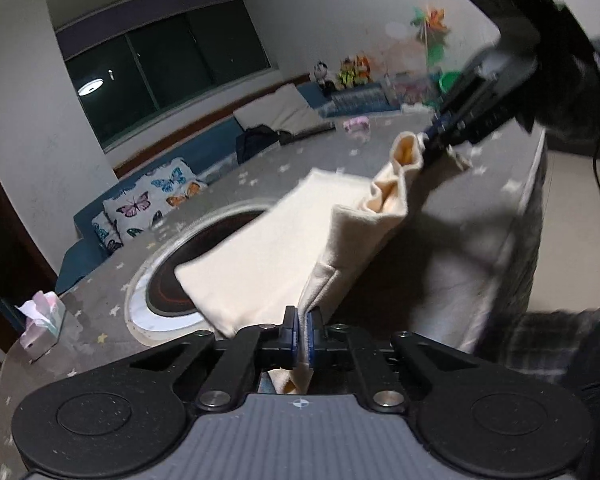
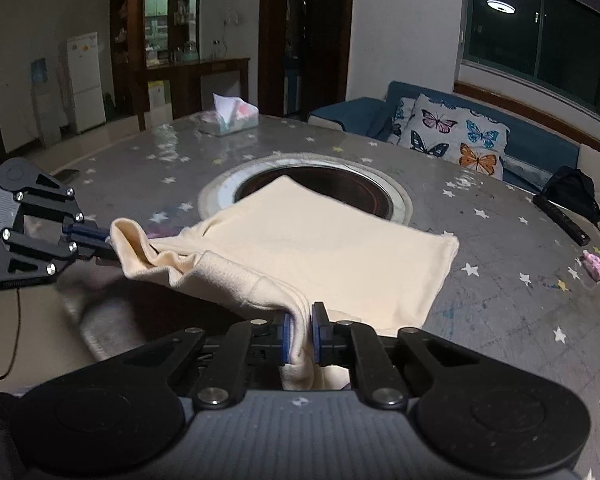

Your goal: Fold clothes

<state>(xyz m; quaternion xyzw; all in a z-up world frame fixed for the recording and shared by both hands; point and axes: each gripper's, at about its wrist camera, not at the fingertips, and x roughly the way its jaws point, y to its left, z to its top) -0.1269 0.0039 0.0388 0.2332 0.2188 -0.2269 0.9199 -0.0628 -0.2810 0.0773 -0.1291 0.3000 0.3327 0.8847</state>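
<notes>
I have my 2 grippers, left gripper [image 1: 302, 330] and right gripper [image 2: 301, 330], each clamped on a near corner of the cream garment [image 2: 320, 240]; its far half rests over the table [image 2: 500, 312], ready to fold forward, I judge.

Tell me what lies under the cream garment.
The cream garment covers part of the dark round inset in the starred tablecloth; whatever else lies beneath it is hidden.
</notes>
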